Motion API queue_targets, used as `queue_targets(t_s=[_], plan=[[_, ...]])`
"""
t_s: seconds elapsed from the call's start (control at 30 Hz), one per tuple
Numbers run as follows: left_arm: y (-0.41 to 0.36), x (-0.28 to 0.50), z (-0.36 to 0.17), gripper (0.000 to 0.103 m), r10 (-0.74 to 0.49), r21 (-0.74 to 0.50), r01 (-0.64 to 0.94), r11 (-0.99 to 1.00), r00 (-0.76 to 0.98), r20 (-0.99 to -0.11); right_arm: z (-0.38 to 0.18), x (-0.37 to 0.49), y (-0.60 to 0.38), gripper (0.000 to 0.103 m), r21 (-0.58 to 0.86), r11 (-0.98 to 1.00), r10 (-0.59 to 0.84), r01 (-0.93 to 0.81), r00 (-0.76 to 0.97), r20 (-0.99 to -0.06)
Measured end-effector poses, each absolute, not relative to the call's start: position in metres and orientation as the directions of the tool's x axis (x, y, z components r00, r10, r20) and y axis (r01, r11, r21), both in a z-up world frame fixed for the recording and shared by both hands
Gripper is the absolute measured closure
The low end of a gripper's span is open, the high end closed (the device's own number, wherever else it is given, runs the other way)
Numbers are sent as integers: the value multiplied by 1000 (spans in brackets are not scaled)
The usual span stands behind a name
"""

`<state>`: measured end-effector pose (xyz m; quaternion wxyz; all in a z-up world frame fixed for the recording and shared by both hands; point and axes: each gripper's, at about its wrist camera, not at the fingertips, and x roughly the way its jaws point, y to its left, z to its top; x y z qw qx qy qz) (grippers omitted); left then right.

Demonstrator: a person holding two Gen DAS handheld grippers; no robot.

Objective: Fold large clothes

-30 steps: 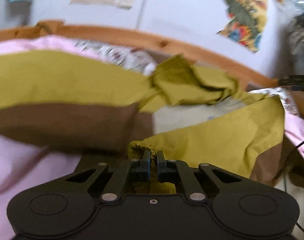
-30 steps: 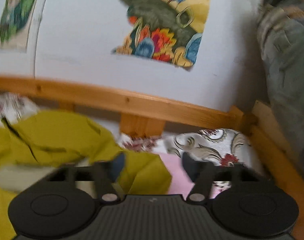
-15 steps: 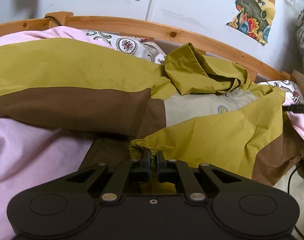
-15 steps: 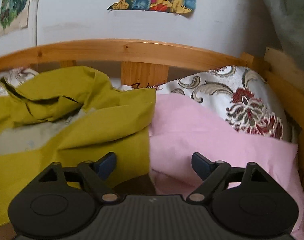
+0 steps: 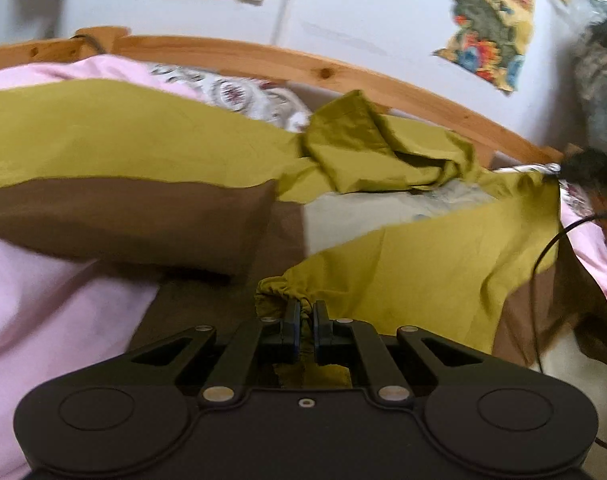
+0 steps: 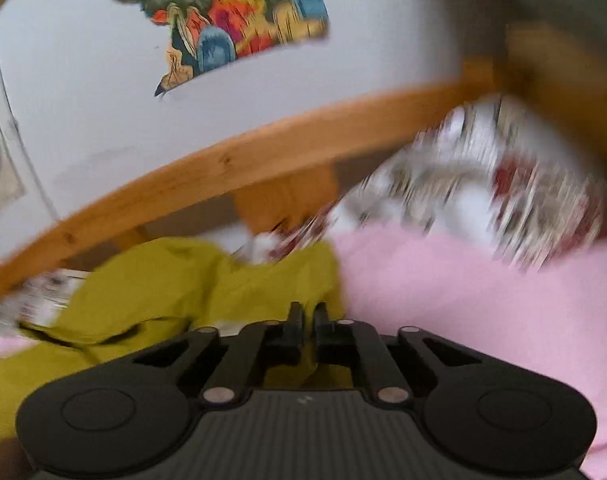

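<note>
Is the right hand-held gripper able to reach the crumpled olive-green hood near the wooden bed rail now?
Probably not right away. The right hand-held gripper has just closed its jaws on an olive-green fold of the jacket, so it is occupied. The hood itself lies uncovered, with nothing on top.

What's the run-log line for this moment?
left gripper: shut on jacket cuff | right gripper: just closed on jacket edge | fold: pending
</note>
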<state>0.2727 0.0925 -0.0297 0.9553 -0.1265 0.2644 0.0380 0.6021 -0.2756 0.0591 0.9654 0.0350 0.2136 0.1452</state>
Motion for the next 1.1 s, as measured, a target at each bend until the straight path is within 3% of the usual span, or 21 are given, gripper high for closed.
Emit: queue_targets(t_s=[0.07, 0.13, 0.27, 0.33, 0.4, 0.43, 0.57, 0.67, 0.73, 0.77, 0.8, 0.93, 1.1], plan=[[82, 276, -27, 99, -30, -215, -90, 972, 868, -497, 78, 593, -257, 100, -90, 965, 208, -248, 924, -320], [74, 282, -26, 99, -51, -213, -61, 975, 874, -483, 91, 595, -243, 100, -223, 949, 161, -224, 949, -272], [76, 291, -32, 99, -33, -235, -106, 966, 854, -520, 88, 617, -217, 100, -319, 922, 115, -219, 942, -315], [82, 293, -37, 99, -14, -225, -129, 966, 842, -539, 83, 624, -219, 92, -274, 926, 153, -259, 922, -355], [89, 294, -39, 98, -24, -241, -132, 961, 834, -551, 80, 618, -234, 38, -191, 945, 188, -265, 919, -346], [91, 296, -40, 98, -32, -252, -131, 959, 832, -553, 78, 611, -243, 32, -156, 946, 218, -283, 915, -339], [93, 301, -41, 97, -38, -257, -130, 958, 828, -560, 60, 585, -278, 32, -71, 930, 304, -360, 866, -398], [92, 305, -43, 97, -33, -255, -138, 957, 822, -568, 32, 575, -295, 33, -64, 931, 288, -360, 829, -478], [90, 306, -44, 97, -39, -254, -130, 958, 823, -567, 17, 573, -302, 56, -55, 925, 291, -375, 798, -528], [89, 306, -43, 97, -50, -257, -117, 959, 826, -562, 12, 572, -304, 92, -52, 926, 287, -373, 789, -544], [86, 307, -42, 97, -60, -257, -102, 961, 831, -553, 9, 570, -306, 97, -61, 931, 272, -360, 796, -540], [69, 311, -39, 97, -46, -185, -68, 980, 835, -549, 16, 557, -298, 99, -180, 927, 211, -329, 854, -475], [71, 320, -50, 93, -25, -184, -108, 977, 798, -602, -3, 574, -296, 98, -184, 941, 161, -284, 853, -496]])
